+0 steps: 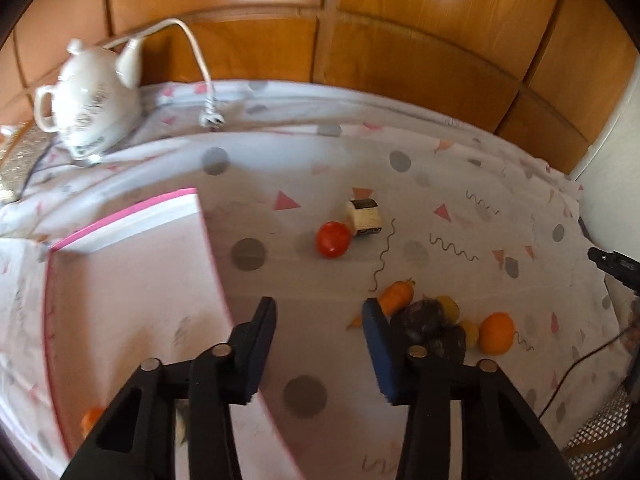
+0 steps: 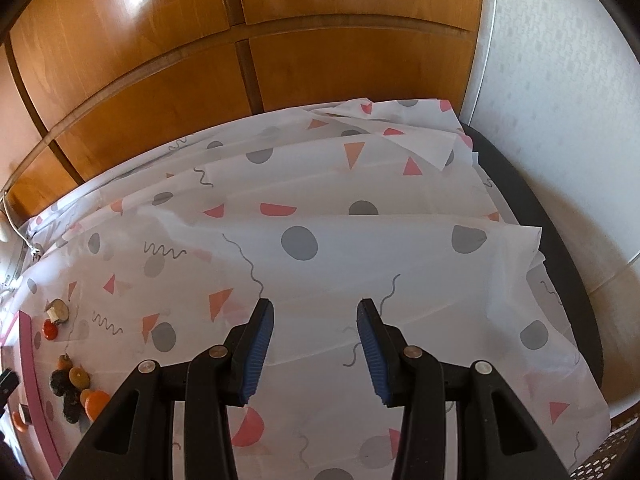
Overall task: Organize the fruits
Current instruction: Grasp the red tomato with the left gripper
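Observation:
My left gripper [image 1: 320, 312] is open and empty above the cloth, beside the right wall of a pink box [image 1: 132, 300]. An orange fruit [image 1: 91, 420] lies in the box's near corner, partly hidden. To the right lies a pile: a carrot [image 1: 396, 296], dark beets [image 1: 424, 320], small yellow fruits [image 1: 450, 307] and an orange [image 1: 496, 333]. A red tomato [image 1: 333, 239] sits further back. My right gripper [image 2: 316, 312] is open and empty over bare cloth; the pile [image 2: 76, 388] and tomato [image 2: 49, 330] show far left in its view.
A white teapot [image 1: 90, 104] with a cord and plug [image 1: 212, 120] stands at the back left. A small cream block [image 1: 363, 216] lies behind the tomato. Wooden cabinet doors [image 1: 360, 40] back the table. The patterned cloth [image 2: 320, 240] ends at a dark table edge [image 2: 560, 248] on the right.

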The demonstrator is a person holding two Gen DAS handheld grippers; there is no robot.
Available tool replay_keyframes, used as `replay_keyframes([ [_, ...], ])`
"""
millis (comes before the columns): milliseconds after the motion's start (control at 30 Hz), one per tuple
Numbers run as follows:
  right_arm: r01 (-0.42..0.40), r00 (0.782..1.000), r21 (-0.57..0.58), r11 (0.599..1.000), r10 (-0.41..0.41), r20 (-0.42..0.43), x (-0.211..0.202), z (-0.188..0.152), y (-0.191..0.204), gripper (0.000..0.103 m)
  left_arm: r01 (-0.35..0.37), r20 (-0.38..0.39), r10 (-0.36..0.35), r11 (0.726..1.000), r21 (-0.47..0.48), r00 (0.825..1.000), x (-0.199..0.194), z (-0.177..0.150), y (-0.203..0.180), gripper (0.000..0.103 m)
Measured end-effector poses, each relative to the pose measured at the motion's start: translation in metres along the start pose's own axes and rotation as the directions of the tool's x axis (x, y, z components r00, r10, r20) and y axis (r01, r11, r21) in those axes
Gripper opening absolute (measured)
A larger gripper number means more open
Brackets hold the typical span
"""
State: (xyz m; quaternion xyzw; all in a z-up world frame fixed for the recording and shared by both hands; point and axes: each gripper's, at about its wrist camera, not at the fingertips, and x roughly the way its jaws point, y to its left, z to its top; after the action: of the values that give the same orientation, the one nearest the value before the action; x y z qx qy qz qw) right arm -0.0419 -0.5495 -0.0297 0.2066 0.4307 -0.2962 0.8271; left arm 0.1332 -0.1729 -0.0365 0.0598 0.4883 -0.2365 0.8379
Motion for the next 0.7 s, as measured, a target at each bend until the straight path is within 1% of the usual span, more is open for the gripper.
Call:
replay_keyframes([
  [67, -0.005, 1.000, 0.011, 1.000, 0.005, -0.001, 0.000, 0.000, -0.002, 0.044, 0.014, -0.021, -0.014, 1.000, -0.001, 1.000, 0.013, 0.010, -0.004, 0.042],
  [167, -0.013, 1.000, 0.040, 0.999, 0.013, 0.003, -0.001, 0.002, -0.006, 0.044, 0.010, -0.044, -0.009, 1.000, 0.016, 0.999, 0.032, 0.020, -0.010, 0.037],
  [367, -0.033, 0.999, 0.078, 0.996, 0.034, -0.010, 0.003, 0.005, -0.013, 0.044, -0.005, -0.082, 0.009, 0.999, 0.041, 0.997, 0.067, 0.035, -0.017, 0.035],
  [433, -0.041, 0.999, 0.078, 0.996, 0.042, -0.014, 0.003, 0.005, -0.012, 0.044, -0.013, -0.088, 0.017, 0.999, 0.042, 0.996, 0.075, 0.040, -0.017, 0.032],
  [467, -0.042, 0.999, 0.076, 0.996, 0.043, -0.014, 0.003, 0.005, -0.011, 0.044, -0.014, -0.095, 0.018, 0.999, 0.042, 0.995, 0.080, 0.041, -0.017, 0.028],
  [567, -0.044, 0.999, 0.068, 0.997, 0.044, -0.010, 0.003, 0.006, -0.010, 0.044, -0.007, -0.085, 0.010, 0.999, 0.038, 0.996, 0.086, 0.043, -0.017, 0.026],
  [700, -0.040, 0.999, 0.067, 0.997, 0.041, -0.014, 0.004, 0.006, -0.011, 0.044, 0.013, -0.064, -0.013, 1.000, 0.005, 0.998, 0.077, 0.039, -0.012, 0.026],
])
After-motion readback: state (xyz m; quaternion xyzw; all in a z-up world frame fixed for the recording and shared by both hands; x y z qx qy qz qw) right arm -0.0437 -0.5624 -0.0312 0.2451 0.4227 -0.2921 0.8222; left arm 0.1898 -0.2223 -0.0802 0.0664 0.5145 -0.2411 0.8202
